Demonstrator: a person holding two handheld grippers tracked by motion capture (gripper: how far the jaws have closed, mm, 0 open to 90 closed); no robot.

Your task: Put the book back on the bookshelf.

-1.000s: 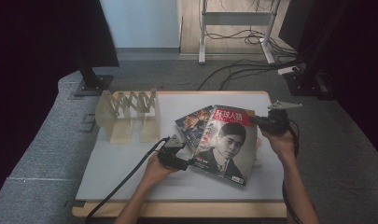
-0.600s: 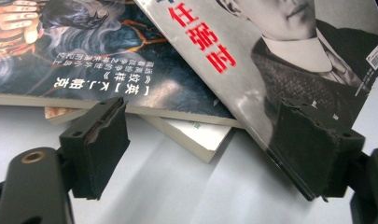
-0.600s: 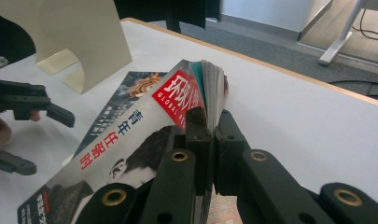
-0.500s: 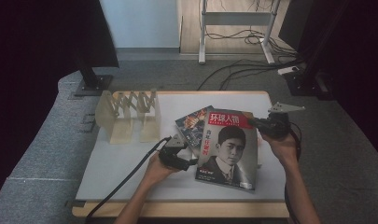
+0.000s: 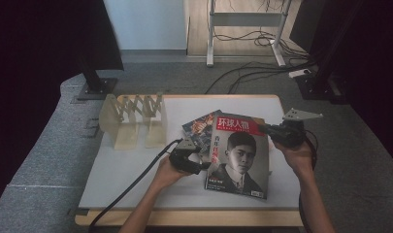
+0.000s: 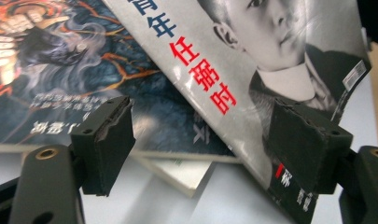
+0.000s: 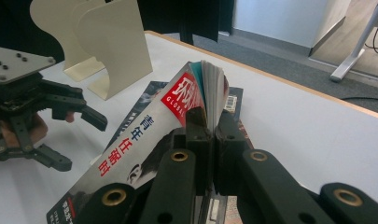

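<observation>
With the right gripper point(image 5: 262, 128) clamped on the magazine point(image 5: 238, 155), we lift it beside the bookend point(image 5: 136, 121); the left gripper point(image 5: 204, 167), jaws apart and just closing, must next grasp its edge.

**Hidden and cut-off parts**

Top magazine point(image 5: 238, 156) covers most of the dark-covered magazine point(image 5: 200, 127) beneath; its title stays unreadable. Left gripper view crops the top magazine's cover at the top and right edges. Small print near the lower cover corner: too small to read. Bookend point(image 7: 113, 39) top cut off in right gripper view
</observation>
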